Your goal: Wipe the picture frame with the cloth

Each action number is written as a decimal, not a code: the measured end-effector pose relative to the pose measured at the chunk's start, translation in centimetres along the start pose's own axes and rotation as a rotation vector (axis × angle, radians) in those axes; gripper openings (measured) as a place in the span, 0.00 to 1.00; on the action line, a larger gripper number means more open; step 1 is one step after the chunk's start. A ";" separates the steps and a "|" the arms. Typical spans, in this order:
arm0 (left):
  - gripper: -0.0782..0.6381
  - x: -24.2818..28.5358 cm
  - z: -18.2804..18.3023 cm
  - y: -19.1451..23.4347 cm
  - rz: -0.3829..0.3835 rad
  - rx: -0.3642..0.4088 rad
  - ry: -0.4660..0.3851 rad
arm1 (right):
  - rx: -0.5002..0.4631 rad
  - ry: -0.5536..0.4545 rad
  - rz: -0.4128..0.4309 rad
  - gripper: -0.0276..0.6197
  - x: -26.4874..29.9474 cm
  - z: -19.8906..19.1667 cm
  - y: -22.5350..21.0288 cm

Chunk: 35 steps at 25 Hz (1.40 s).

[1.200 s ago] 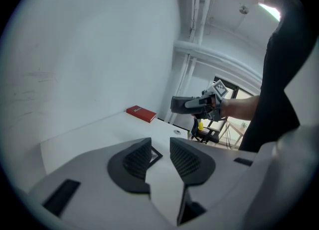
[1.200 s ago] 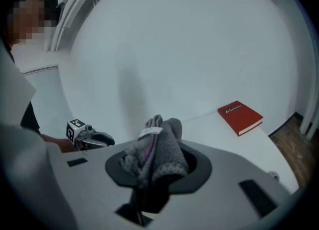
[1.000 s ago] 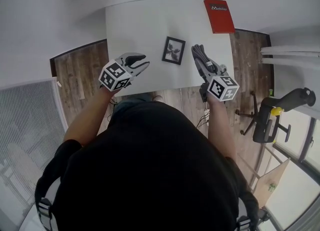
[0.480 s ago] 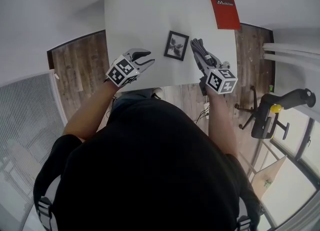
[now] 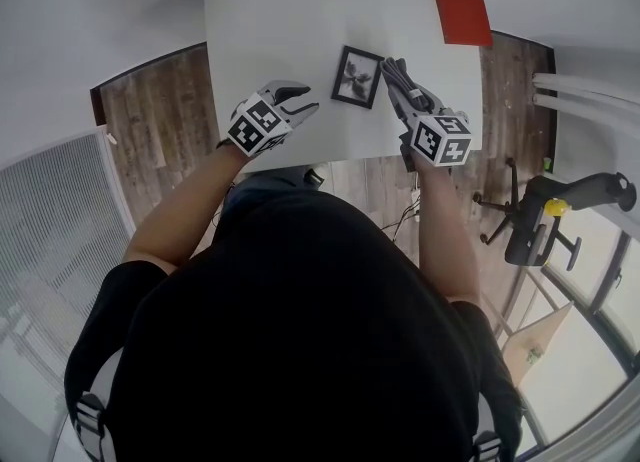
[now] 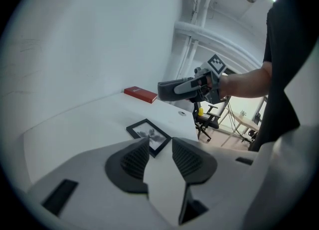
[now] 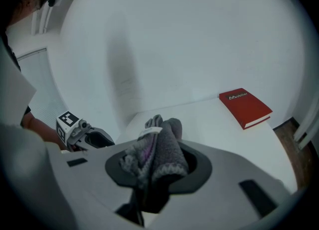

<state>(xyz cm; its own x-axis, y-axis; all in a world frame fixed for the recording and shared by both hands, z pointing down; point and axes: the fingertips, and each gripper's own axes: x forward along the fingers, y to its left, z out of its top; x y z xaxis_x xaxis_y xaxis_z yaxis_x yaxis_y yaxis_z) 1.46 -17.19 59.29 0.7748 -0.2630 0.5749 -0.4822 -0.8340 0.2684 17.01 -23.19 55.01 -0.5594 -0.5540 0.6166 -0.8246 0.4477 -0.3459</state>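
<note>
The left hand-held gripper (image 6: 160,147) has just been opening its jaws. They stand a little apart with nothing between them. The right hand-held gripper (image 7: 157,167) is clamped on a bunched grey cloth (image 7: 162,139) with a purplish tinge and a small white tag. Between the two, the frame (image 5: 357,77) lies flat on the white desk (image 5: 270,30), near its front edge. It has a thin black border, a pale mount and a dark plant picture. A red book (image 5: 460,6) sits at the far right corner.
</note>
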 end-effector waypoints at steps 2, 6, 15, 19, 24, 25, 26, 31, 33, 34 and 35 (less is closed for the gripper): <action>0.32 0.7 -0.2 0.2 -0.006 -0.006 -0.002 | -0.001 0.009 -0.004 0.20 0.8 -0.1 -0.3; 0.34 2.4 -1.0 -0.3 -0.020 0.019 0.017 | -0.010 0.026 -0.015 0.20 2.3 -0.2 -0.8; 0.40 5.2 -4.0 0.7 0.049 0.051 0.082 | -0.046 0.085 -0.055 0.21 5.9 -1.2 -1.8; 0.41 6.7 -5.1 1.0 0.054 0.070 0.118 | -0.120 0.133 -0.074 0.21 7.4 -1.7 -2.4; 0.42 8.5 -5.8 1.3 0.049 0.078 0.148 | -0.210 0.179 -0.086 0.21 9.3 -1.9 -2.6; 0.43 8.9 -5.9 1.3 0.045 0.078 0.152 | -0.222 0.187 -0.089 0.21 9.6 -2.0 -2.8; 0.43 9.2 -6.0 1.3 0.041 0.078 0.158 | -0.231 0.196 -0.092 0.21 10.0 -2.1 -2.9; 0.44 10.2 -6.9 1.5 0.029 0.073 0.191 | -0.301 0.237 -0.107 0.21 11.5 -2.4 -3.5; 0.44 10.6 -7.1 1.6 0.028 0.073 0.201 | -0.347 0.259 -0.112 0.21 12.0 -2.5 -3.6; 0.44 10.7 -7.2 1.7 0.028 0.073 0.207 | -0.372 0.271 -0.115 0.21 12.3 -2.6 -3.6; 0.44 10.9 -7.3 1.7 0.030 0.074 0.212 | -0.397 0.282 -0.119 0.21 12.6 -2.7 -3.6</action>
<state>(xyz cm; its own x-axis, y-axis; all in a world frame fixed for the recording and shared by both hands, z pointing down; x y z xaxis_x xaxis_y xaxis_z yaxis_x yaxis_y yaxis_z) 6.09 -17.94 71.66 0.6534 -0.1870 0.7336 -0.4663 -0.8627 0.1955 13.14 -29.87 65.96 -0.3732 -0.4307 0.8217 -0.7551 0.6557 0.0008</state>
